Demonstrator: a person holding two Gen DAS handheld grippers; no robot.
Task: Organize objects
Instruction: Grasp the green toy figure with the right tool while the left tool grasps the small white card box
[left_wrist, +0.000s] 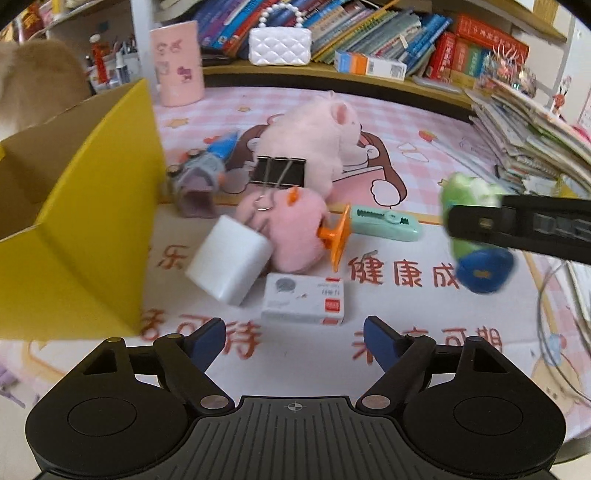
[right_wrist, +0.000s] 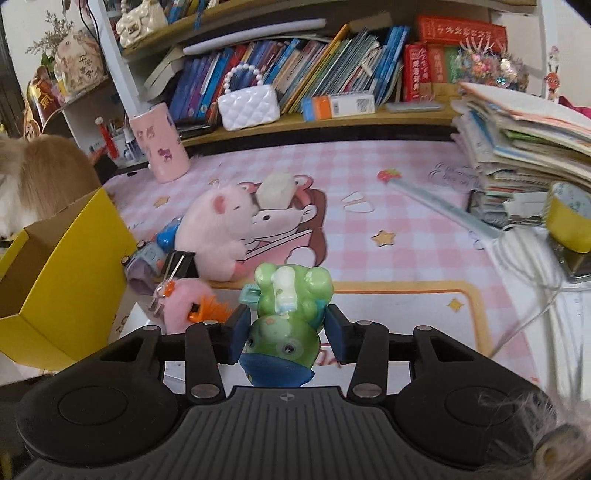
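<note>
A: How far along can the tidying be judged to be?

B: Little is seen to be done. The open yellow cardboard box (left_wrist: 85, 206) stands at the left edge of the tabletop (right_wrist: 406, 229), and what shows of its inside looks bare; its floor is hidden. One item is in hand: a green plastic frog toy with a blue base (right_wrist: 286, 325) is gripped by the right gripper (right_wrist: 286, 338), whose jaws are closed against its two sides, and it is held above the tabletop's near middle.

A: And what is left?

B: Most of it. A large pale pink plush animal (left_wrist: 314, 140), a black binder clip (left_wrist: 281, 171), a round pink fluffy toy with orange parts (left_wrist: 291, 229), a white block-shaped charger (left_wrist: 231, 258), a mint green clip-like tool (left_wrist: 386, 223), a small white staple box (left_wrist: 303, 301) and a grey and blue toy (left_wrist: 205, 173) are still spread just beside the box.

A: How is the frog lying?

B: Its long axis runs along the fingers: the blue base is turned toward the camera, the green head away toward the far edge.

A: The left gripper (left_wrist: 295, 338)?

B: Its jaws are spread wide and nothing is held.
</note>
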